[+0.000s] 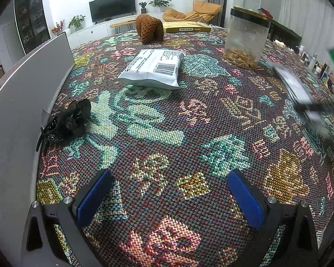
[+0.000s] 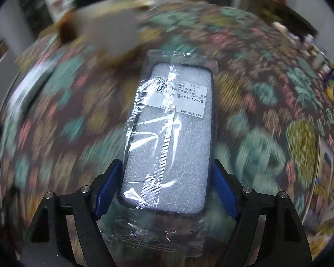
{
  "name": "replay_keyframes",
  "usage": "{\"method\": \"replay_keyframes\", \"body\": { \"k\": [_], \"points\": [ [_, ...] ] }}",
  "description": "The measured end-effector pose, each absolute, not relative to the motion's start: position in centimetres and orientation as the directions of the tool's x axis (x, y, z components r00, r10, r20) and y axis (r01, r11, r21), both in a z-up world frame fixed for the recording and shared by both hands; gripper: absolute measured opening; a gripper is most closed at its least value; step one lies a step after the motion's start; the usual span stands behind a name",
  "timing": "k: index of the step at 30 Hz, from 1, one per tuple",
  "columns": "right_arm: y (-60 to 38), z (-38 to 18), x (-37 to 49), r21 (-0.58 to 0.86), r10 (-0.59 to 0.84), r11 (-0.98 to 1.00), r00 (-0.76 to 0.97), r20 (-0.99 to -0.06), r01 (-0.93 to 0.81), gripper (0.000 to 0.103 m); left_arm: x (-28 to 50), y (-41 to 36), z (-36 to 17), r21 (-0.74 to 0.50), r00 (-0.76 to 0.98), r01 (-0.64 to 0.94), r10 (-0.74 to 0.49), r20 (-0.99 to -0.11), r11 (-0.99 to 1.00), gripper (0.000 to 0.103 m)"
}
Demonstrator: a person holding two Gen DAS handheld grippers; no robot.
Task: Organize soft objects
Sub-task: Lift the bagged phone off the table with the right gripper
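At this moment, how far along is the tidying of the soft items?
Nothing looks gathered yet. In hand: the right gripper is clamped on a bagged phone case, carried above the tablecloth. The left gripper is open and empty. Left: the white pouch, brown knitted toy and black hair clip lie scattered.

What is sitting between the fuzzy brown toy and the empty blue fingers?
In the left wrist view, a white snack bag lies on the patterned cloth between the brown knitted toy and the left gripper. Nearer the fingers, only cloth.
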State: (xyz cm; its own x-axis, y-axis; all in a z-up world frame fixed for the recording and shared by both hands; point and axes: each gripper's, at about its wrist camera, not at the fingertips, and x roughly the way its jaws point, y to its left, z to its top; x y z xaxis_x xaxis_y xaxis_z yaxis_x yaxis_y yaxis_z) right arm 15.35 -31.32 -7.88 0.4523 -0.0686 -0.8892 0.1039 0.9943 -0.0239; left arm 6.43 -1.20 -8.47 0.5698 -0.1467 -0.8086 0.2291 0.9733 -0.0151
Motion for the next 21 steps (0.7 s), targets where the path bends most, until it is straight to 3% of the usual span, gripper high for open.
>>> {"method": "replay_keyframes", "body": {
  "k": [6,13,21],
  "points": [
    [-33.8,-8.2,22.2,-0.001,-0.097,0.984,0.525,-0.845,0.180,0.085,6.4,-1.2,-8.5,-0.015,0.570,0.229,-0.147,-0.808,0.973,0.103],
    [-32.6,-5.7,17.0,0.055,-0.079,0.981,0.648,-0.757,0.184,0.085,6.3,-1.2,-8.4,-0.016,0.570,0.228,-0.147,-0.808,0.973,0.103],
    [-31.5,-8.4,16.4,-0.024,-0.131,0.982,0.589,-0.798,0.186,0.085,6.3,-1.2,-8.4,-0.017,0.570,0.228,-0.147,-0.808,0.974,0.103]
  ]
}}
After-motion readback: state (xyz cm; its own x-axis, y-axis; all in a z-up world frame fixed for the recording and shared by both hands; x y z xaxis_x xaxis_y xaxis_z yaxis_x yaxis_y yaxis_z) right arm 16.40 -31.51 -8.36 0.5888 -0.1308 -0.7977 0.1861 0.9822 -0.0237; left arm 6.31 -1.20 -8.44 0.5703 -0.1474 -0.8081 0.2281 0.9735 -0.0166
